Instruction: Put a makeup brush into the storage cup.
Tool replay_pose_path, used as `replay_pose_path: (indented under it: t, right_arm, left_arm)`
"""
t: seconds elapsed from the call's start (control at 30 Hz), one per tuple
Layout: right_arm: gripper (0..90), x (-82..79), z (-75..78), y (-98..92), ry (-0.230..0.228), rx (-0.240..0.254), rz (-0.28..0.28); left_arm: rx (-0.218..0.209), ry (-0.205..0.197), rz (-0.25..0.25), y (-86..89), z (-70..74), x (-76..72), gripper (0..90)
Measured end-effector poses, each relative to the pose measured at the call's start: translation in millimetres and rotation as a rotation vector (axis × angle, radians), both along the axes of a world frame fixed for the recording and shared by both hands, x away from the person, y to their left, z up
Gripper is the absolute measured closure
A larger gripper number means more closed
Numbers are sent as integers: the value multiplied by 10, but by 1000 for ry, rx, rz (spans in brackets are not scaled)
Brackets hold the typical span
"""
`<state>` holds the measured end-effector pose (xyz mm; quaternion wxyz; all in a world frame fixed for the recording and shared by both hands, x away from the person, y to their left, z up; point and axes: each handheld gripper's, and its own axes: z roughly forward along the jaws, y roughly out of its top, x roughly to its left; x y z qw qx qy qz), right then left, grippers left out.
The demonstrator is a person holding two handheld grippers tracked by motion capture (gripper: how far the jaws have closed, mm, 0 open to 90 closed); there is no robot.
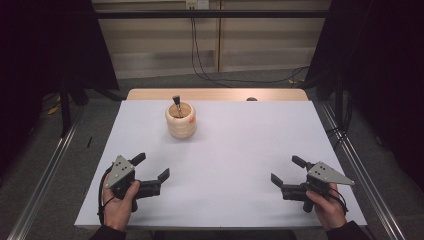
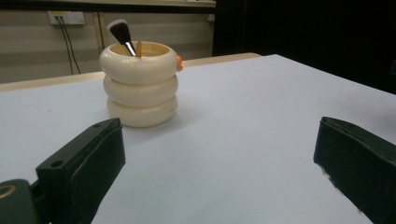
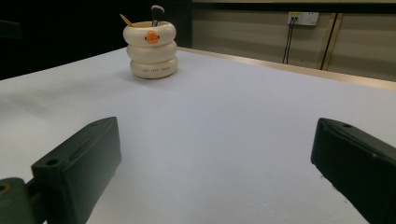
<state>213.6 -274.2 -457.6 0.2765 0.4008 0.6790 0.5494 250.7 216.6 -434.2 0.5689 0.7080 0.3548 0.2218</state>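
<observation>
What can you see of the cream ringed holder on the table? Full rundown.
The cream holder looks like three stacked rounded rings, glossy like ceramic or plastic, with an open top. An orange beak-like knob sits on the top ring, with small dark lettering on the bottom ring. It stands upright on the white table, toward the far edge, left of centre. A black-bristled brush and a thin tan stick lean inside. The grippers are well clear of it.

Each black hand-held gripper (image 1: 151,167) carries a grey three-cornered plate and cable
</observation>
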Motion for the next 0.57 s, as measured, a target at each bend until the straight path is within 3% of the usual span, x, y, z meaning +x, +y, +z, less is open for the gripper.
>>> replay_pose_path:
  t: [0.07, 0.27, 0.37, 0.57]
  right_arm:
    - [15, 0, 2, 2, 2, -2, 3]
    - [14, 7, 5, 10, -8, -10, 12]
    - [14, 5, 6, 5, -6, -9, 13]
    - [14, 13, 5, 5, -6, -6, 6]
  left_arm:
    - [1, -4, 19, 27, -7, -15, 24]
    - [-15, -24, 14, 42, -22, -66, 16]
    - [-17, -11, 33, 60, -45, -60, 15]
    - [-27, -7, 24, 63, -56, -55, 13]
